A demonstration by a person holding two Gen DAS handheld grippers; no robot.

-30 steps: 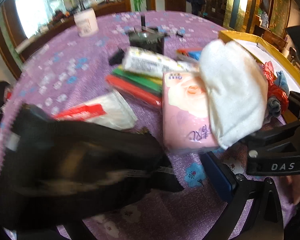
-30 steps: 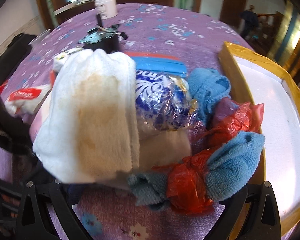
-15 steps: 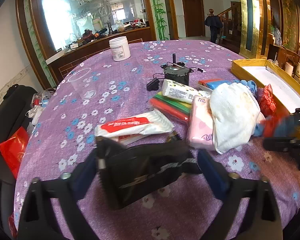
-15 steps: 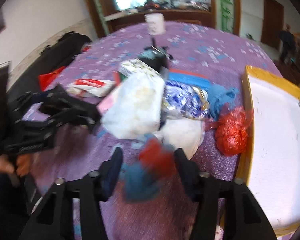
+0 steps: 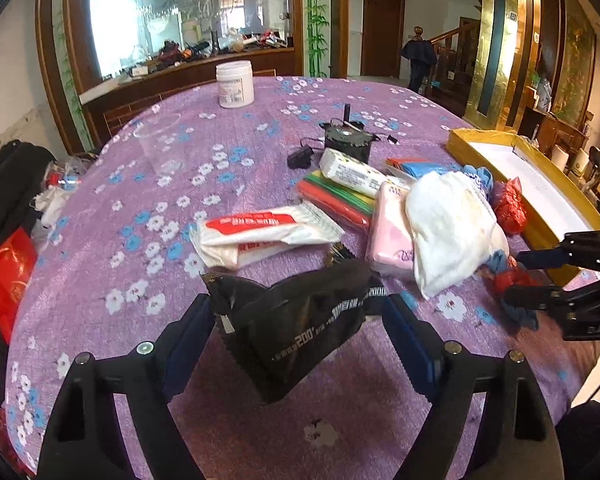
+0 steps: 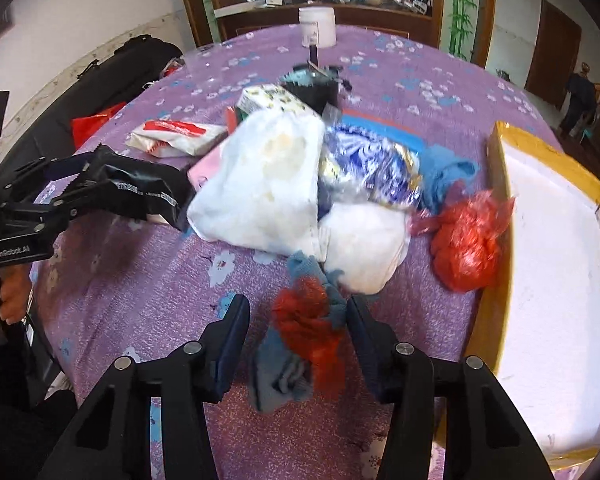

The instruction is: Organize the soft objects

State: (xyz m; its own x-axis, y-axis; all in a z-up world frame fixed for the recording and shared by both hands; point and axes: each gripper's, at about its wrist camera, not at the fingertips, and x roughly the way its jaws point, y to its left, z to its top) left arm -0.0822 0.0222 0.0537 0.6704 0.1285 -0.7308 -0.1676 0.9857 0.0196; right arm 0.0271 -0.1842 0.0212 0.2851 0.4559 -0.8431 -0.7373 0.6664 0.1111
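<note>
My left gripper [image 5: 298,308] is shut on a black plastic packet [image 5: 300,328] and holds it above the purple flowered tablecloth [image 5: 188,184]. In the right wrist view that gripper [image 6: 74,184] and the black packet [image 6: 140,192] are at the left. My right gripper [image 6: 298,306] has a bundle of blue cloth and red plastic [image 6: 300,332] hanging between its fingers; its jaws are closing on it. A pile lies beyond: a stained white towel [image 6: 264,188], a white bundle [image 6: 364,244], a red plastic bag [image 6: 468,240], a blue cloth [image 6: 448,172] and a pink tissue pack [image 5: 392,232].
A white tray with a yellow rim [image 6: 500,184] lies along the table's right side. A red-and-white tissue pack [image 5: 260,232], coloured strips [image 5: 332,196], a black device [image 5: 348,140], a clear cup [image 5: 160,144] and a white jar [image 5: 235,84] stand farther back. A person [image 5: 418,60] is by the far door.
Both grippers pulled back from the pile. The left one now holds the black packet clear of the table. The right one closed around the blue-and-red bundle and drew it out of the pile.
</note>
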